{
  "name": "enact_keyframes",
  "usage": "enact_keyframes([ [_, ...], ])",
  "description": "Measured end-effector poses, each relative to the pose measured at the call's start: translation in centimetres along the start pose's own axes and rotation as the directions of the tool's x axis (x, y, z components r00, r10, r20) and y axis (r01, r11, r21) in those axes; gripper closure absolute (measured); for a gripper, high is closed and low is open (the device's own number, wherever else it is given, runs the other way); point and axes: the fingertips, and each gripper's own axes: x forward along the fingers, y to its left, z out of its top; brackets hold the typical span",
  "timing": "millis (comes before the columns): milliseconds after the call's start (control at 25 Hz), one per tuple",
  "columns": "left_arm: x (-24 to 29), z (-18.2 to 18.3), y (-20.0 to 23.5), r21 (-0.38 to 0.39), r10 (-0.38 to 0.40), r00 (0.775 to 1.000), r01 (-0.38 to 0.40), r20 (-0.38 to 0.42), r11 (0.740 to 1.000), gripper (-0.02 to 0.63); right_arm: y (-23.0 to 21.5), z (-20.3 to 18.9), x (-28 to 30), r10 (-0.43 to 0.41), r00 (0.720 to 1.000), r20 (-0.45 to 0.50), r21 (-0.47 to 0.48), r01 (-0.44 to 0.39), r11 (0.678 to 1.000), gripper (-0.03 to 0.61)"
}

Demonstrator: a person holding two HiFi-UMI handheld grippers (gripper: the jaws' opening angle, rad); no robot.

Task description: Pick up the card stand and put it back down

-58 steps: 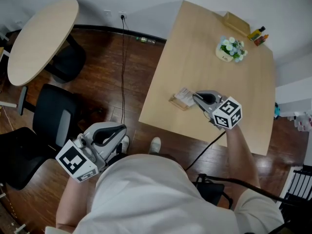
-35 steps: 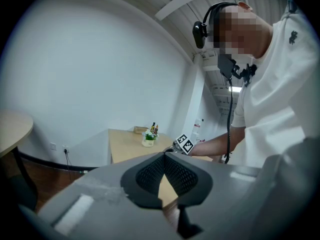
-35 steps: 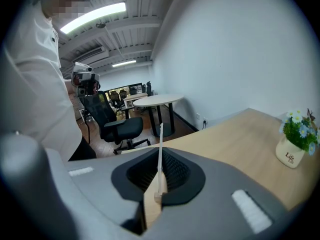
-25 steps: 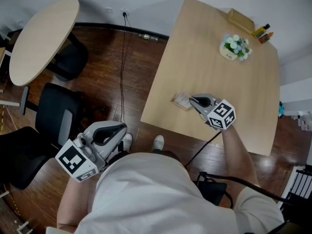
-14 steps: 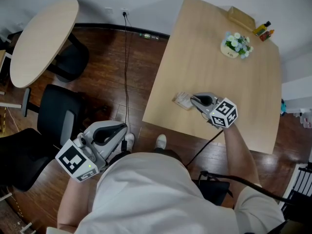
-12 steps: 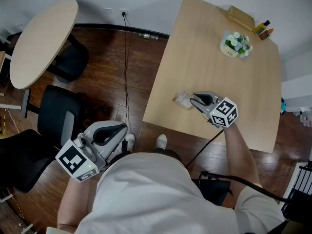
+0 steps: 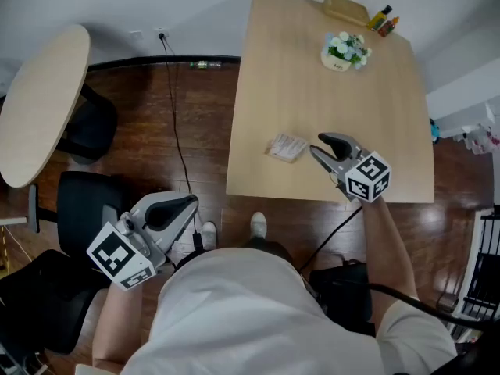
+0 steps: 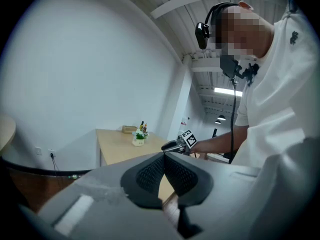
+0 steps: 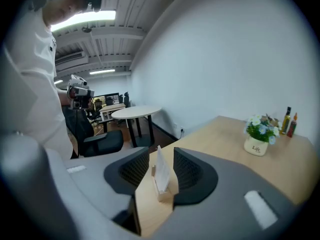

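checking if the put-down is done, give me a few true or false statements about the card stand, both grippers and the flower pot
1. The card stand stands on the square table. True.
2. The right gripper is clamped on the card stand. False: its jaws are open and have just been opening. The stand shows in the gap between them, untouched.
3. The left gripper has its jaws together, with nothing in them. True.
4. The flower pot sits right beside the card stand. False: it is at the table's far end, near the bottles.
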Motion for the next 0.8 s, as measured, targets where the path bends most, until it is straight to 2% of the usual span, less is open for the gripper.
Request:
enact_keyframes([
  [160,-1.3,-0.6,0.5,0.025,-0.092,0.996,0.092,-0.001,0.995,0.617,3.5,-0.5,-3.9,-0.184,0.983,0.024,0.072,0.182,0.981,0.430],
  [280,-2.3,-1.6,0.8,0.039,-0.167,0.986,0.167,-0.015,0.985,0.617,8.3,-2.1,-6.8,-0.308,0.951,0.030,0.148,0.301,0.942,0.430],
  [400,-2.8,-2.9,0.8,0.039,-0.240,0.970,0.241,-0.042,0.970,0.617,14.5,-4.3,-9.6,-0.406,0.914,0.019,0.232,0.391,0.891,0.430],
  [640,-3.0,-5.4,-1.5,0.097,-0.321,0.943,0.329,-0.090,0.939,0.617,26.3,-8.3,-13.4,-0.521,0.854,0.000,0.360,0.486,0.797,0.430],
  [800,-2.4,-5.3,-4.3,0.111,-0.346,0.935,0.353,-0.083,0.929,0.617,30.1,-8.2,-16.4,-0.568,0.822,0.029,0.380,0.517,0.767,0.430],
])
